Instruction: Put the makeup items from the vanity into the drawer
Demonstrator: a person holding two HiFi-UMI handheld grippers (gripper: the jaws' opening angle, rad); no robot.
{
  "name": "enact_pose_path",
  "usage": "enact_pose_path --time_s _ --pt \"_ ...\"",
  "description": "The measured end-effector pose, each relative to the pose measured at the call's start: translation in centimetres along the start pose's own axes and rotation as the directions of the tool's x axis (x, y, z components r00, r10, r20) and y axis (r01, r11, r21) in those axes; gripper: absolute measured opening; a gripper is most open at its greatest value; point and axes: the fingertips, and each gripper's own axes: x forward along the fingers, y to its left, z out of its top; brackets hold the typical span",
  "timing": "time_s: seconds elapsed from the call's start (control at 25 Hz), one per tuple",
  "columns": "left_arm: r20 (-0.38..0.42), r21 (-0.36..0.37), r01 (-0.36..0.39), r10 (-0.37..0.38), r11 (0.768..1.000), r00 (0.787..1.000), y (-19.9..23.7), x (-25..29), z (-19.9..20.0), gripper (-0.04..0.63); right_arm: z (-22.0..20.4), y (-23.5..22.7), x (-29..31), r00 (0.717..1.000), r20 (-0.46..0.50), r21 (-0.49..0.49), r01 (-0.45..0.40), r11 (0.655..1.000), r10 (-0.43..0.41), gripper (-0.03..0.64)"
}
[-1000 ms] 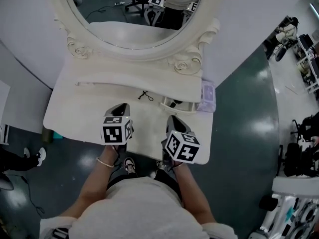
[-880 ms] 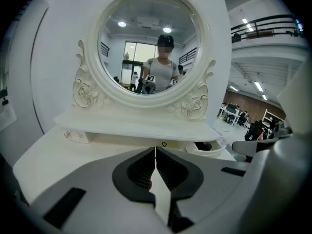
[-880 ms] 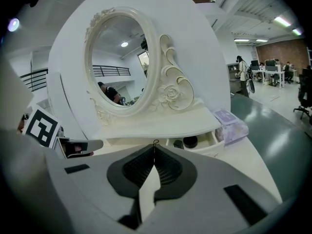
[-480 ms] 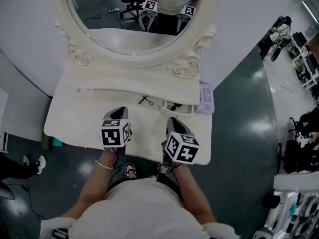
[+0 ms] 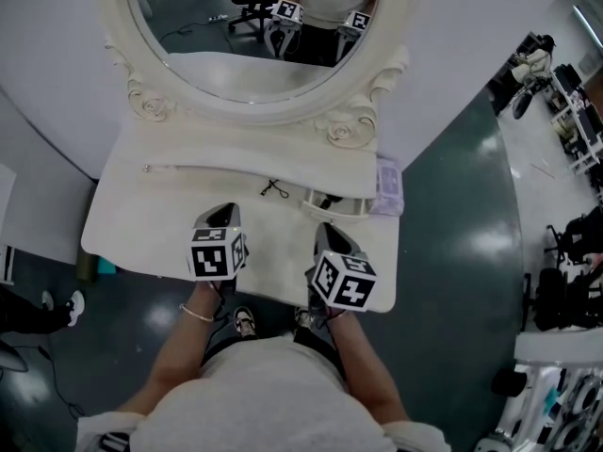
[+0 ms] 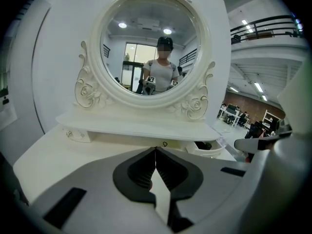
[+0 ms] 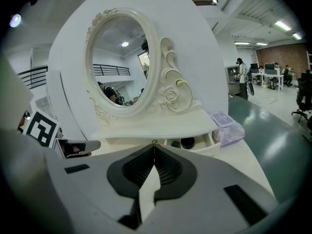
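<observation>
Clenched on nothing: the left hand-held gripper [image 6: 156,149] and the right hand-held gripper [image 7: 154,148], side by side above the counter [image 5: 151,224].
Both point toward the oval mirror [image 5: 250,26]. Ahead on the right, the small drawer [image 5: 354,209] stands pulled out with dark makeup items [image 7: 187,143] inside it; a lilac pouch [image 5: 389,185] lies just beside it at the counter's edge.

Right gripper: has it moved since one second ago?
No. In the head view the right gripper keeps its place above the vanity top, just in front of the open drawer, jaws shut.
</observation>
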Motion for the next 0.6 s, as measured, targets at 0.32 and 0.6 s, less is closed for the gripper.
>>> enact_pose_path --time_s 0.32,0.6 --pt "-0.005 -0.014 0.015 -0.015 1.000 1.000 -0.2 0.7 -0.4 0.014 0.0 -0.8 -0.2 1.000 -0.007 0.001 0.016 1.000 -0.016 0.018" --pt "-0.063 0.005 0.080 -0.079 0.997 0.995 -1.1 2.7 -1.8 0.017 -0.7 -1.9 -0.4 0.998 -0.022 0.017 0.057 0.998 -0.057 0.018"
